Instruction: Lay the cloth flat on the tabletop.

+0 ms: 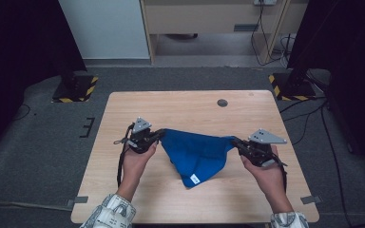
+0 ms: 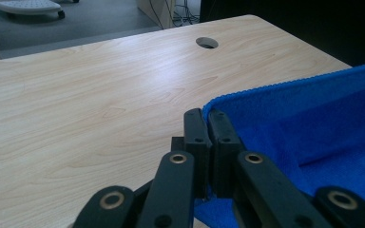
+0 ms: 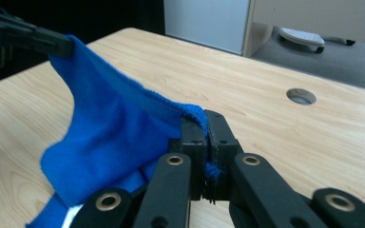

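i hold the blue cloth [image 1: 197,151] by two corners, my left gripper [image 1: 160,134] clamped shut on one and my right gripper [image 1: 234,141] clamped shut on the other, so its top edge runs between my two grippers and the rest sags below them onto the wooden table [image 1: 180,107]. to do this lift well, i judge i should keep both grips tight, raise the two hands evenly and draw them gently apart until the top edge goes straight and the hanging point with the white label [image 1: 195,179] clears the wood. how much fabric sits inside each pair of jaws is hidden by the pads, the folds under the sagging middle are hard to read, and the label's print is too small to make out
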